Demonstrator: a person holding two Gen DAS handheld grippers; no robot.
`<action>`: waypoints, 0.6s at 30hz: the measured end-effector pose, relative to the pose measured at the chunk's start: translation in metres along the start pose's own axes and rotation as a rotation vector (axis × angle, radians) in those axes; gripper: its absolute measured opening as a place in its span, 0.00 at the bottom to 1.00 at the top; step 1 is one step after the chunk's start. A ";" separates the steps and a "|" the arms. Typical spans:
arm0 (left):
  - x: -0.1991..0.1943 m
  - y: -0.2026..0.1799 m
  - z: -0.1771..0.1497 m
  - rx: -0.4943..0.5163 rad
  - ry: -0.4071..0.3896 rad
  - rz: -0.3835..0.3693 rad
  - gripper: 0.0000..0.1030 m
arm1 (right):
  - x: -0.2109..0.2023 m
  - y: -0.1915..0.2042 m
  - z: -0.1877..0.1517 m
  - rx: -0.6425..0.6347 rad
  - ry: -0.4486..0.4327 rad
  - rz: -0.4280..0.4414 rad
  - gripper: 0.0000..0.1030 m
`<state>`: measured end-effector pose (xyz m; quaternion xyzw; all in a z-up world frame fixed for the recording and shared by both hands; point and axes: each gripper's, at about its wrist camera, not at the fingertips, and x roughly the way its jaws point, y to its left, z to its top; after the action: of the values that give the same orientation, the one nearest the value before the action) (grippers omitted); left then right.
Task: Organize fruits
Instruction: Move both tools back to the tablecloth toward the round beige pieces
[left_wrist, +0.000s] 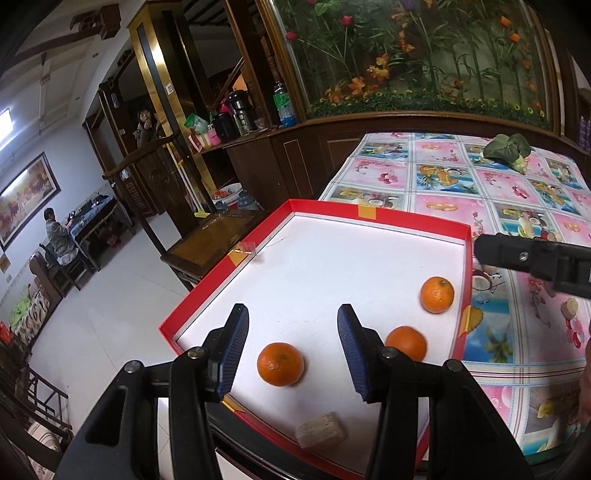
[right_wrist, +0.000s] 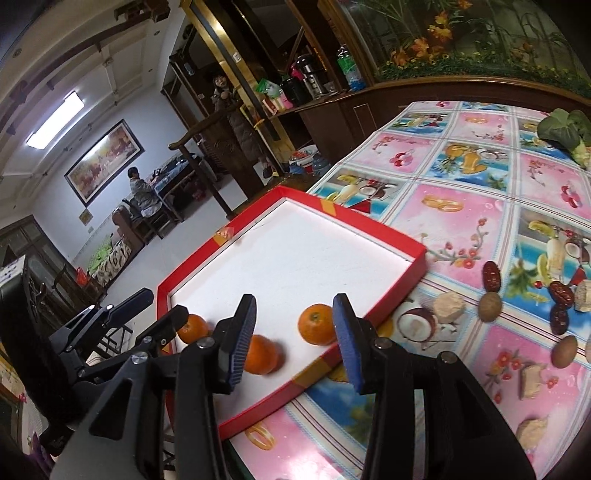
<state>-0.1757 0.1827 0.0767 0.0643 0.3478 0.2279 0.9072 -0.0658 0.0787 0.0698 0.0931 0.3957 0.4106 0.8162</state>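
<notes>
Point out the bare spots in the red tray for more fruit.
The far half of the red tray is bare, up to the far rim. The near end is crowded: three oranges and a beige block.

This is a lived-in home, a dining and living room. A dark wooden sideboard (left_wrist: 236, 144) carries thermos flasks (left_wrist: 240, 109) and bottles, and a framed painting (left_wrist: 26, 195) hangs on the wall. A fruit-patterned oilcloth (left_wrist: 461, 181) covers the surface, and a person (left_wrist: 55, 236) sits at a far table.
</notes>
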 end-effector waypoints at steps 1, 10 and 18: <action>-0.001 -0.002 0.001 0.002 -0.002 -0.001 0.49 | -0.004 -0.004 0.001 0.005 -0.007 -0.002 0.44; -0.022 -0.069 0.014 0.084 -0.007 -0.270 0.53 | -0.073 -0.059 0.003 0.009 -0.108 -0.096 0.44; -0.022 -0.143 0.011 0.190 0.044 -0.443 0.54 | -0.171 -0.179 -0.012 0.121 -0.161 -0.354 0.44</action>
<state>-0.1302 0.0461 0.0593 0.0665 0.3931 -0.0089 0.9171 -0.0278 -0.1658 0.0736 0.1037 0.3631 0.2274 0.8976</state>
